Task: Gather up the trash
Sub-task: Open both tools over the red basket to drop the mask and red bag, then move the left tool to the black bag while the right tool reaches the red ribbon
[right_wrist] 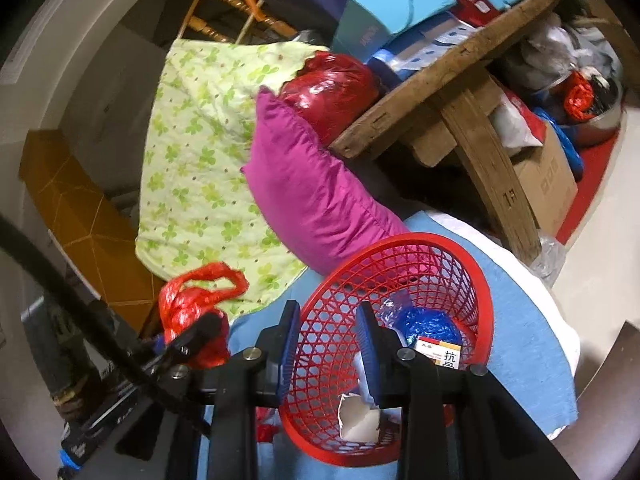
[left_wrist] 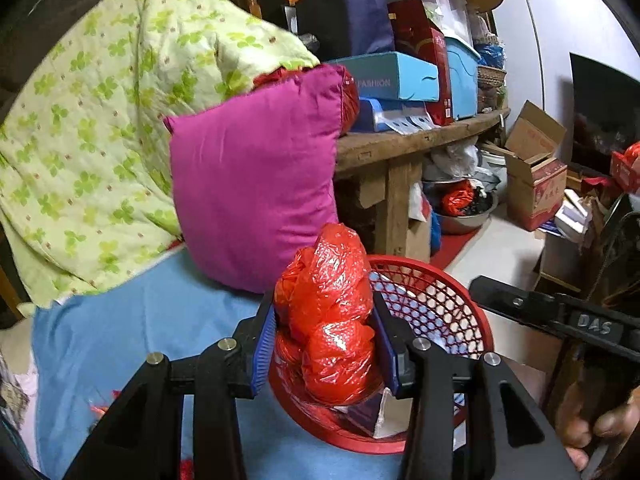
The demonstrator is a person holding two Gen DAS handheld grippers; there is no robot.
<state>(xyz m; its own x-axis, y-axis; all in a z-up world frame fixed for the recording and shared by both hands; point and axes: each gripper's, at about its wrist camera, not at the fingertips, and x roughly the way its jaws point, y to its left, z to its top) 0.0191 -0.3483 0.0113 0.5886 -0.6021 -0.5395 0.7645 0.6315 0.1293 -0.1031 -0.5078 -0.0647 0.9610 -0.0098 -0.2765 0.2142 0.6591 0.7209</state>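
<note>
left claw (left_wrist: 325, 344) is clenched on a crumpled red plastic bag (left_wrist: 330, 312), the blue pads pressing its sides; the bag hangs at lower centre of the left wrist view, directly over the near rim of the red mesh basket (left_wrist: 460, 312). judged purpose: the bag is carried above the opening so it can drop inside once let go. right claw (right_wrist: 328, 356) is clamped on the basket's near wall (right_wrist: 320, 344), one pad outside the mesh and one inside, at lower centre of the right wrist view; this grip appears to tilt and steady the mouth toward the incoming bag. the basket rests on a blue sheet (right_wrist: 520, 320) and already contains a blue wrapper (right_wrist: 428, 326), a small printed box (right_wrist: 438, 354) and a torn white scrap (right_wrist: 358, 420). a magenta pillow (left_wrist: 252, 184) and green floral quilt (left_wrist: 112, 120) lie behind, upper left. a cluttered wooden desk (left_wrist: 420, 136) stands at upper right. risk noted: the bag is bulky and may catch the rim.
</note>
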